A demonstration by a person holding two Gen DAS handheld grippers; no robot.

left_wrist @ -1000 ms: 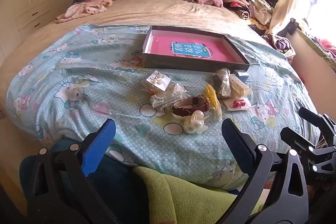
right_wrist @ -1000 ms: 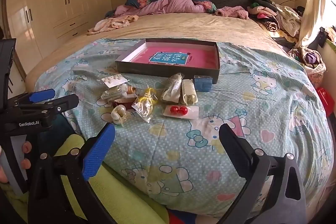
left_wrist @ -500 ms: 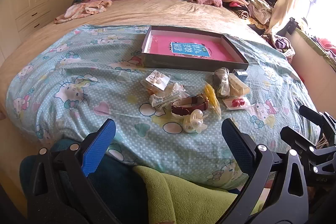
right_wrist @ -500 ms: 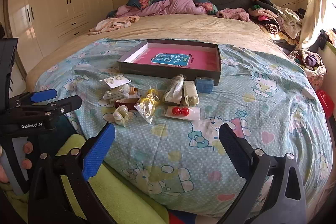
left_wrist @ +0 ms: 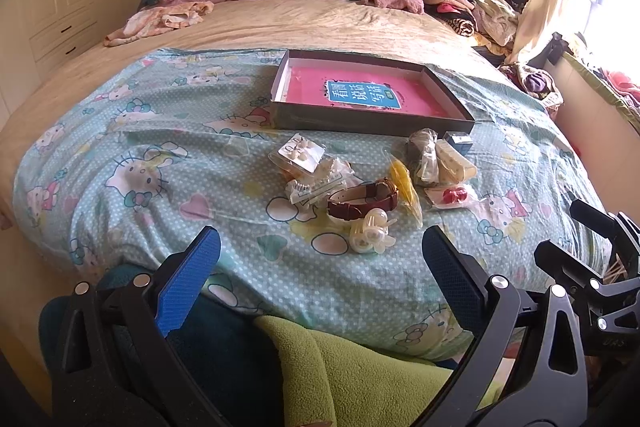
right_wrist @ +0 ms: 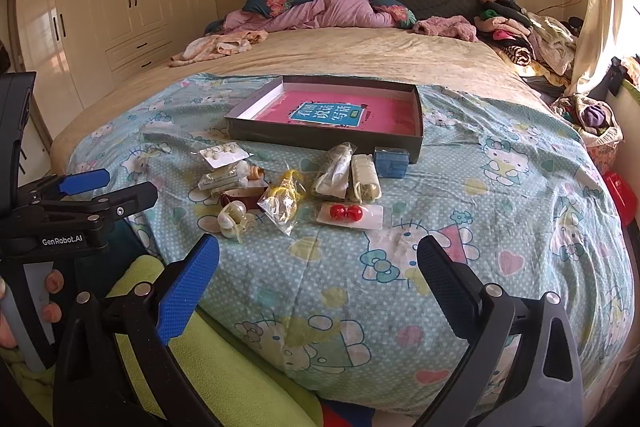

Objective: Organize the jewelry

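Unchanged from a second ago: jewelry packets (left_wrist: 360, 183) lie loose before the tray (left_wrist: 372, 125); left gripper (left_wrist: 320, 267) and right gripper (right_wrist: 318, 271) hover released. Sorting unstarted.

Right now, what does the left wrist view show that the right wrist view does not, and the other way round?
Only the left wrist view shows the brown watch whole, with its face. Only the right wrist view shows the person's fingers on the left gripper's handle and the red thing beside the bed. Both show the open box, the blue box and the red beads.
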